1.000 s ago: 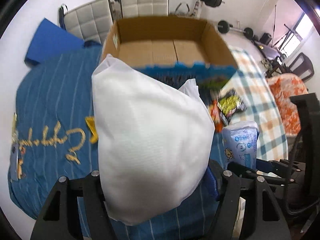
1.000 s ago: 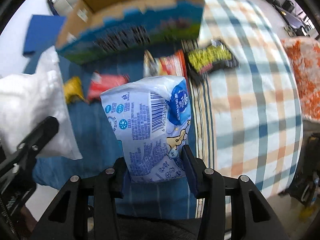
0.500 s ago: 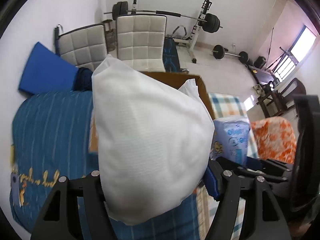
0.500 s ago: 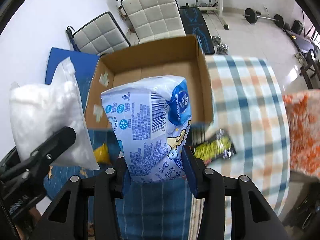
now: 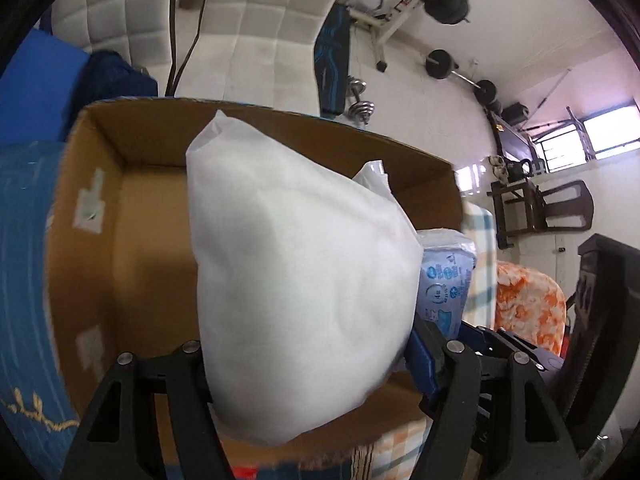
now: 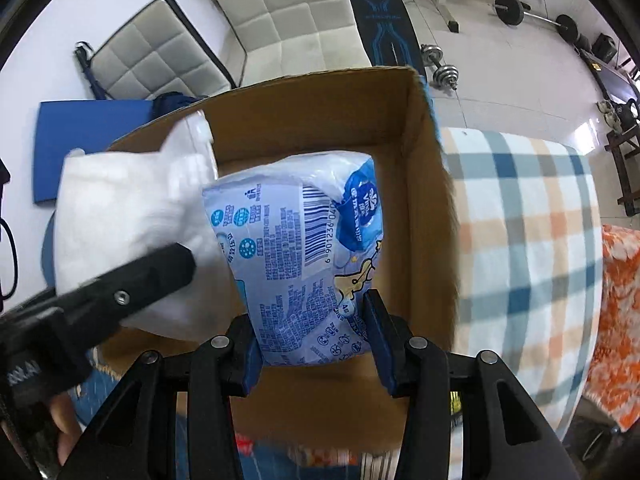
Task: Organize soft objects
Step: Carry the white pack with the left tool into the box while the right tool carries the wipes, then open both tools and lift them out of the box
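My left gripper (image 5: 316, 356) is shut on a white stuffed bag (image 5: 296, 280) and holds it over the open cardboard box (image 5: 132, 148). The white bag also shows in the right wrist view (image 6: 124, 220). My right gripper (image 6: 314, 344) is shut on a blue tissue pack (image 6: 296, 248) and holds it above the same box (image 6: 424, 184), right beside the white bag. The tissue pack also shows in the left wrist view (image 5: 444, 280). The box floor that shows is bare brown cardboard.
The box sits on a bed with a blue striped sheet (image 5: 20, 260) and a plaid blanket (image 6: 528, 216). White quilted chairs (image 6: 288, 20), a blue mat (image 6: 92, 140) and gym weights (image 6: 444, 68) stand behind. An orange patterned cushion (image 5: 524, 304) lies at the right.
Both grippers have moved forward and up with their loads, from above the bed in front of the box to over the box opening. Both stayed shut.
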Demonstrator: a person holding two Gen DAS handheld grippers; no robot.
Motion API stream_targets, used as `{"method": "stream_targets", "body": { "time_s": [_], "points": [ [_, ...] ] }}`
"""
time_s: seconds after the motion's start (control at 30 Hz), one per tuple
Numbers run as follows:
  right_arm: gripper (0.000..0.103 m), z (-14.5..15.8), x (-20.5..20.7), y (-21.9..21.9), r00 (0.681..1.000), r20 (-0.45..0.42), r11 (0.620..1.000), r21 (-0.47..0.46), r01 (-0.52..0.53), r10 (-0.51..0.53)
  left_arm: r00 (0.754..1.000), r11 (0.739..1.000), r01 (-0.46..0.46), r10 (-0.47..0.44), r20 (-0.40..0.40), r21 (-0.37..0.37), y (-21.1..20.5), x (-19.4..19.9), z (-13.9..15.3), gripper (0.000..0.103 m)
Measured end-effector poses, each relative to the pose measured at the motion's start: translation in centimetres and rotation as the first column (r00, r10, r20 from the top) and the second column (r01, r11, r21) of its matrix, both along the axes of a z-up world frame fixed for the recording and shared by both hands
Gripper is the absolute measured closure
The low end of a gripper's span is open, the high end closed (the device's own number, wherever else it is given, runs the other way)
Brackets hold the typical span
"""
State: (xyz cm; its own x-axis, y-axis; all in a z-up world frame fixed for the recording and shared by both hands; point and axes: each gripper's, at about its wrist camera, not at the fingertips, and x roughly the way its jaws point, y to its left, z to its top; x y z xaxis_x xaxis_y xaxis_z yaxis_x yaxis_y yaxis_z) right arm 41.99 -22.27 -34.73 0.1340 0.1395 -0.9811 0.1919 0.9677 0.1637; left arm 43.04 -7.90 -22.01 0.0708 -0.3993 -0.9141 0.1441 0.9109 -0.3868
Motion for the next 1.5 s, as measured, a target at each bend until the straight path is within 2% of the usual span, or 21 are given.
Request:
{"method": "stream_targets", "body": {
  "time_s": [0.23, 0.4, 0.53, 0.63, 0.93, 1.07, 1.2, 1.27, 1.33, 1.4, 1.5],
  "points": [
    [0.055, -4.6, 4.4, 0.1, 0.998, -0.06, 0.999, -0.048, -0.012, 0.009, 0.993, 0.997, -0.035, 0.028, -0.118, -0.063, 0.6, 5.2, -6.2, 0.038],
    [0.055, -7.0, 5.8, 0.5, 0.995, -0.1, 0.998, -0.065, -0.02, 0.014, 0.988, 0.999, -0.015, 0.007, -0.152, -0.05, 0.4, 6.3, -8.9, 0.038],
    [0.054, -8.7, 6.4, 0.4, 0.991, -0.131, 0.998, -0.067, -0.009, 0.0, 0.985, 1.0, -0.006, 0.002, -0.172, -0.022, 0.7, 6.6, -9.8, 0.036],
    [0.053, -9.7, 6.8, 0.7, 0.987, -0.159, 0.998, -0.063, 0.002, -0.012, 0.985, 1.0, -0.008, 0.005, -0.175, -0.013, 1.0, 6.4, -9.5, 0.033],
    [0.047, -10.5, 7.9, 0.6, 0.986, -0.165, 0.998, -0.057, -0.011, 0.001, 0.984, 0.995, 0.019, -0.001, -0.179, 0.102, 0.5, 6.3, -8.1, 0.033],
    [0.042, -9.7, 7.9, 1.0, 0.988, -0.152, 0.998, -0.054, -0.023, 0.014, 0.992, 0.983, 0.008, 0.016, -0.126, 0.183, 0.8, 5.6, -6.0, 0.034],
    [0.036, -8.3, 7.3, 1.3, 0.992, -0.127, 0.998, -0.056, -0.035, 0.028, 0.997, 0.973, 0.015, 0.003, -0.078, 0.232, 0.6, 4.7, -3.8, 0.034],
    [0.024, -7.4, 6.6, 1.6, 0.993, -0.111, 0.997, -0.067, -0.04, 0.032, 0.999, 0.969, 0.017, -0.004, -0.052, 0.246, 1.1, 3.9, -2.6, 0.034],
    [0.016, -6.6, 5.8, 1.7, 0.996, -0.085, 0.997, -0.066, -0.038, 0.033, 1.0, 0.969, 0.009, -0.003, -0.023, 0.246, 1.4, 2.9, -1.2, 0.024],
    [0.013, -6.0, 4.8, 1.9, 0.996, -0.074, 0.995, -0.08, -0.053, 0.047, 1.0, 0.968, -0.007, 0.005, 0.009, 0.252, 2.2, 1.9, -0.4, 0.016],
    [0.012, -5.1, 3.3, 1.9, 0.996, -0.062, 0.992, -0.106, -0.071, 0.065, 0.998, 0.962, -0.033, 0.018, 0.059, 0.271, 4.6, 0.3, 0.8, 0.016]
  ]
}}
